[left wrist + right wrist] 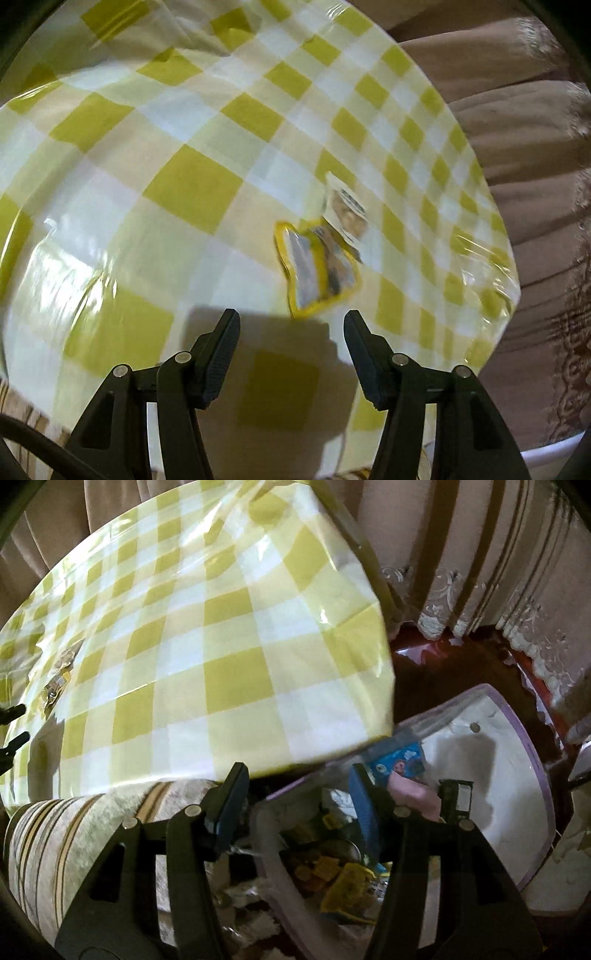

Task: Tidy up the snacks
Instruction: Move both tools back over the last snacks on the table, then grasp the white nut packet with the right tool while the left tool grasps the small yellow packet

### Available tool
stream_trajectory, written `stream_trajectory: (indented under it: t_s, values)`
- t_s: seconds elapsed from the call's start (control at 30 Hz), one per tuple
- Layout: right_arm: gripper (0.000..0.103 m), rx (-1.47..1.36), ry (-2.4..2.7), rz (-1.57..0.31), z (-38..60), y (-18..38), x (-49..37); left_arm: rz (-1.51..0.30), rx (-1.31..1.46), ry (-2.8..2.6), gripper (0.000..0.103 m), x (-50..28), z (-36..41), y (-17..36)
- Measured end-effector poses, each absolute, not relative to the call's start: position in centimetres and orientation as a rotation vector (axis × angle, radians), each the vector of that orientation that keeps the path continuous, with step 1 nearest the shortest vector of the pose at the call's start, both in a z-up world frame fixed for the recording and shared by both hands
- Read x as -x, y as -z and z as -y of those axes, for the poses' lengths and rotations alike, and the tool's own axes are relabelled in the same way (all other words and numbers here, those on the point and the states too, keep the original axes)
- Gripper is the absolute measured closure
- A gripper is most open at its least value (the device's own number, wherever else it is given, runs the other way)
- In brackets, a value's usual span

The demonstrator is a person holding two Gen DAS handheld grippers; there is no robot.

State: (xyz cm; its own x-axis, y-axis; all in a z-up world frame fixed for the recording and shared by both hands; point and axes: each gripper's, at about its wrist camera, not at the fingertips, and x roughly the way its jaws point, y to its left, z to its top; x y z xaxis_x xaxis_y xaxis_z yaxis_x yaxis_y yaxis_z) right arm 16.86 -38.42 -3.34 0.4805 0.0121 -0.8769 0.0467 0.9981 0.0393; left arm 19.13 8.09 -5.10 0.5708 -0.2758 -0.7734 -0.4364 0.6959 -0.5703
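Checked tablecloth (192, 192) under (seemingly) snack packets (321, 258)

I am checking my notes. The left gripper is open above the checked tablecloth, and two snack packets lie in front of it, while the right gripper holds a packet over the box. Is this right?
Not quite: the right gripper holds nothing. The right wrist view shows its jaws open and empty over the box. The rest stands: the left gripper is open above the checked tablecloth, with two snack packets in front.

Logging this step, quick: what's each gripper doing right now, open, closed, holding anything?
Left gripper: open, empty, above the snack packets on the table.
Right gripper: open, empty, over the storage bin.
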Motion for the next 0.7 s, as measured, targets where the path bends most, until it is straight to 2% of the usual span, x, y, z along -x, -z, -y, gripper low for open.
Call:
stream_trajectory:
  t_s: [0.27, 0.4, 0.47, 0.7]
  values:
    - [0.043, -0.046, 0.002, -1.058, 37.2, 3.0, -17.9, -1.035, 0.735, -0.159, 0.045, -23.3, -7.9, 5.3]
    - [0.043, -0.035, -0.002, -1.046, 36.7, 2.6, -18.2, -1.060, 0.593, -0.224, 0.046, -25.0, -6.7, 5.1]
    - [0.043, -0.019, -0.002, -1.033, 36.4, 2.3, -18.3, -1.074, 0.474, -0.266, 0.052, -25.9, -5.4, 5.1]
    - [0.041, 0.000, -0.041, -0.990, 34.5, 1.1, -19.6, -1.057, 0.319, -0.259, 0.053, -27.1, -3.7, 5.1]
